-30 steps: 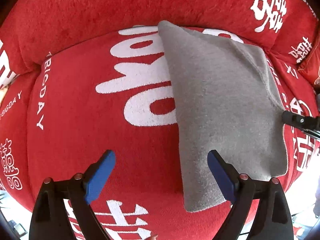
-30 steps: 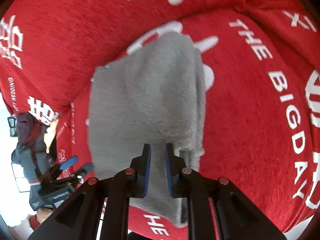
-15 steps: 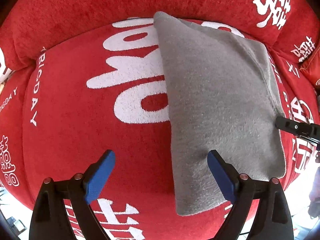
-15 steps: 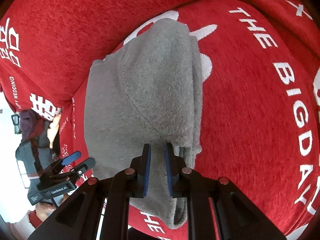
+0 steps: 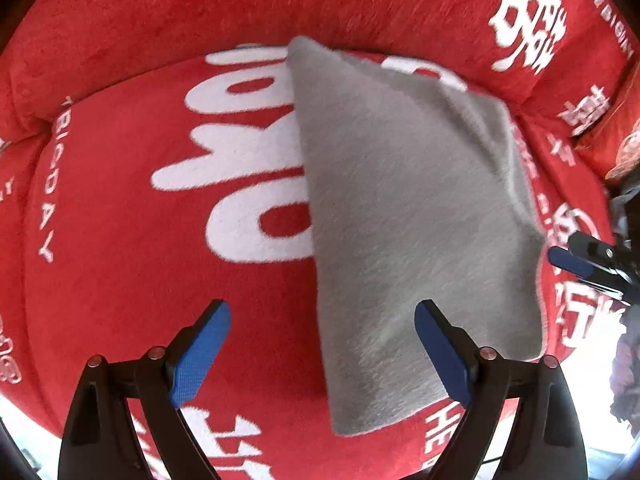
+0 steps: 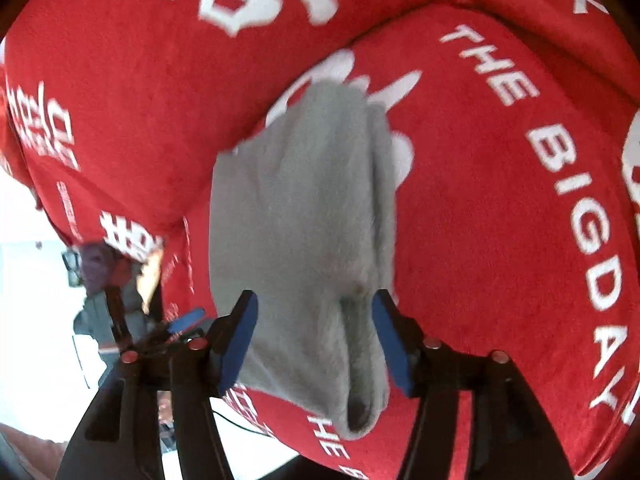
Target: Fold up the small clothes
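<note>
A grey fleece garment (image 5: 412, 216) lies folded on a red sofa seat (image 5: 140, 208) with white lettering. My left gripper (image 5: 322, 354) is open above the seat, its right finger over the garment's near left part, its left finger over bare red fabric. In the right wrist view the same grey garment (image 6: 304, 220) lies lengthwise, its near end between the fingers of my right gripper (image 6: 314, 340), which stands open just above it. The right gripper's blue fingertips (image 5: 572, 262) show at the garment's right edge in the left wrist view.
The red sofa backrest (image 5: 280, 4) rises behind the garment. A person (image 6: 108, 276) in dark clothes stands off the sofa's edge, holding the left gripper (image 6: 188, 320). A bright floor lies beyond the seat's front edge (image 6: 320, 436).
My right gripper has gone from shut on the garment's edge to open, letting the cloth go. The left gripper stayed open and drifted slightly toward the garment.
</note>
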Tool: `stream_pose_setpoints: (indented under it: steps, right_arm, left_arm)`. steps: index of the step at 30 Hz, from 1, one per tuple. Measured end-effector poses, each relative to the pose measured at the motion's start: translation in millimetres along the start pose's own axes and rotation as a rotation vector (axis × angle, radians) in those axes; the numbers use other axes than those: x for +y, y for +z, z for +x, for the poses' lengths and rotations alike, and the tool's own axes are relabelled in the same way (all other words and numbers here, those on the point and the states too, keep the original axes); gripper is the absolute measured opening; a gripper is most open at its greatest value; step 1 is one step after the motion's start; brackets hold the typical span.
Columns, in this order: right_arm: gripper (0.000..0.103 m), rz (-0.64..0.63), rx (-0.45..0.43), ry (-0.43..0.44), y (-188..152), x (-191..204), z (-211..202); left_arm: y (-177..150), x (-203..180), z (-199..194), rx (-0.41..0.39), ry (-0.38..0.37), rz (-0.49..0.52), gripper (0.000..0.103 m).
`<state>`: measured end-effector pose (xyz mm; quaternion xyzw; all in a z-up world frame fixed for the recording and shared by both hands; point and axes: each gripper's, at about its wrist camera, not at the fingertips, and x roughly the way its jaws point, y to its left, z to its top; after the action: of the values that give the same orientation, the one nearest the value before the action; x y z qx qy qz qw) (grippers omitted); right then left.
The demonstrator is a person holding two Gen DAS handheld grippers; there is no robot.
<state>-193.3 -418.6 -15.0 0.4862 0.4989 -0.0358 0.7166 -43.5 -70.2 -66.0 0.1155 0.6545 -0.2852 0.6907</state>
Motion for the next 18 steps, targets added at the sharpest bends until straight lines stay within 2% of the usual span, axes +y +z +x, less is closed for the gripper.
stream_pose_setpoints:
  steps: [1,2,6,9,14,18]
  right_arm:
    - [0.074,0.018,-0.010,0.008,5.9,-6.8,-2.0]
    - [0.075,0.034,-0.015,0.022,11.5,-13.5,-2.5]
    - [0.075,0.101,0.011,0.111,35.3,-43.2,10.1]
    - [0.075,0.120,0.069,0.169,47.7,-58.1,28.5]
    - [0.075,0.093,0.115,0.260,58.5,-62.9,41.3]
    - [0.075,0.020,0.176,0.303,69.4,-52.0,59.2]
  left_arm:
    - [2.6,2.6,-0.3,-0.006,-0.029,-0.007,0.094]
    - [5.0,4.8,0.0,-0.008,-0.063,-0.015,0.094]
    - [16.0,11.2,15.4,0.029,-0.201,-0.037,0.094]
    - [23.3,10.3,33.7,0.070,-0.294,-0.050,0.094]
    - [29.0,1.6,52.0,0.095,-0.341,-0.044,0.094]
    - [34.4,-3.9,53.9,0.089,-0.382,-0.037,0.094]
